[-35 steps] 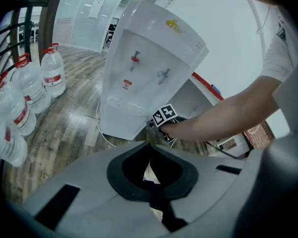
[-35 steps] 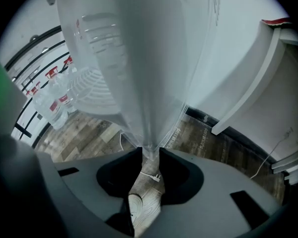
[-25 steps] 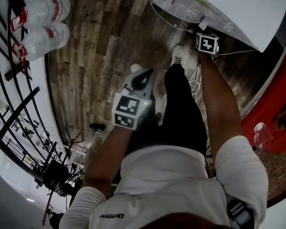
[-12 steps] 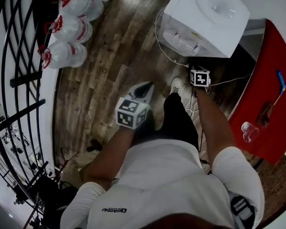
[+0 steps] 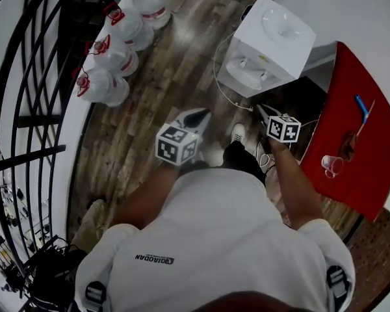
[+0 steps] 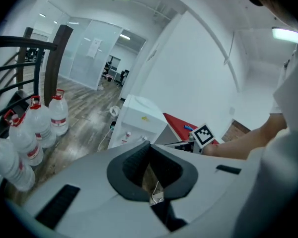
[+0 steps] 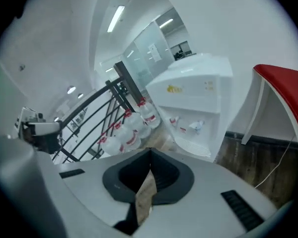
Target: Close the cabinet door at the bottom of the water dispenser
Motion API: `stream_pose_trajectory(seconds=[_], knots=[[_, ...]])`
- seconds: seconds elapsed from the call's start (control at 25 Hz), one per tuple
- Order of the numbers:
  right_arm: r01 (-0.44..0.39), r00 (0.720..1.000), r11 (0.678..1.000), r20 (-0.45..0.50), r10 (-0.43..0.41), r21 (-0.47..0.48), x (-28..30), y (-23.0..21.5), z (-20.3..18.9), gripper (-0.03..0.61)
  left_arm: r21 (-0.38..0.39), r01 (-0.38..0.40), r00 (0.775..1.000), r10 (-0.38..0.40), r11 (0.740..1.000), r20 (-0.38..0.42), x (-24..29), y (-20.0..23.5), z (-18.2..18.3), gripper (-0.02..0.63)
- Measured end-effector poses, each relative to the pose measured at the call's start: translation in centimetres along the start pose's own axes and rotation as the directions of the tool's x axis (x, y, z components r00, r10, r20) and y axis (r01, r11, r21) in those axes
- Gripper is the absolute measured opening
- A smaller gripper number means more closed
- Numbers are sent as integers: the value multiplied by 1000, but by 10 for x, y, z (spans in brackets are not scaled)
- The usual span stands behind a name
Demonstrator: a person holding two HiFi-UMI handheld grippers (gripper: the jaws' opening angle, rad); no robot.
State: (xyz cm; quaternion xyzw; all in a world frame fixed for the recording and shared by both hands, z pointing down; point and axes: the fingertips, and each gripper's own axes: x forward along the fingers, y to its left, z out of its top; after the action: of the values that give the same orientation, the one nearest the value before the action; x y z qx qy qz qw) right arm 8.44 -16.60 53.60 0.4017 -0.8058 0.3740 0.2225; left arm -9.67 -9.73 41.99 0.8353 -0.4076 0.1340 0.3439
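1. While the person stands up straight, both tools are held out in front of the body, high over the wooden floor [image 5: 162,90]. They point forward and a bit down.
2. The left gripper [image 5: 197,114] has its jaws pressed together at the tip. Nothing is between them. Through the little hole behind the tip you only see floor and a white cord [image 5: 222,90].
3. The right gripper [image 5: 262,110] is squeezed tight too, and it holds nothing.
4. I think the tools are empty because a door only needs a push, not a grab. A closed tip makes a good pusher.
5. The water dispenser [image 5: 266,44] is the white box just ahead, right beside the red table [image 5: 361,142]. Big water bottles [image 5: 110,54] lie well off to its left.
6. The right tool is the nearer one to the dispenser, but neither tool touches it.
7. The cabinet door is down at the bottom of the dispenser, near the floor, so it is far below both tools. No view shows it well, so I cannot tell if it is open or closed.
8. With the hands this high, I think nobody is working on the door right now.
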Motion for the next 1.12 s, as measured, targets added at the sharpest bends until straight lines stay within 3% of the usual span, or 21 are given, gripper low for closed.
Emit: stream_pose_trajectory(seconds=[0.16, 0.32, 0.56, 0.72, 1.12], knots=[[-65, 989, 998, 134, 65, -3, -55, 67, 33, 25, 86, 25, 998, -30, 996, 53, -23, -13, 25, -3], [-124, 956, 992, 266, 122, -8, -101, 130, 62, 25, 163, 70, 994, -83, 984, 75, -39, -30, 40, -3], [-160, 905, 980, 378, 195, -122, -156, 197, 85, 23, 231, 118, 988, -138, 966, 75, -44, -48, 53, -3], [-148, 902, 971, 376, 211, -189, -177, 199, 72, 23, 241, 107, 983, -140, 965, 122, -45, -66, 56, -3], [-140, 881, 964, 417, 225, -224, -254, 182, 40, 23, 285, 93, 968, -154, 954, 200, -53, -140, 45, -3]])
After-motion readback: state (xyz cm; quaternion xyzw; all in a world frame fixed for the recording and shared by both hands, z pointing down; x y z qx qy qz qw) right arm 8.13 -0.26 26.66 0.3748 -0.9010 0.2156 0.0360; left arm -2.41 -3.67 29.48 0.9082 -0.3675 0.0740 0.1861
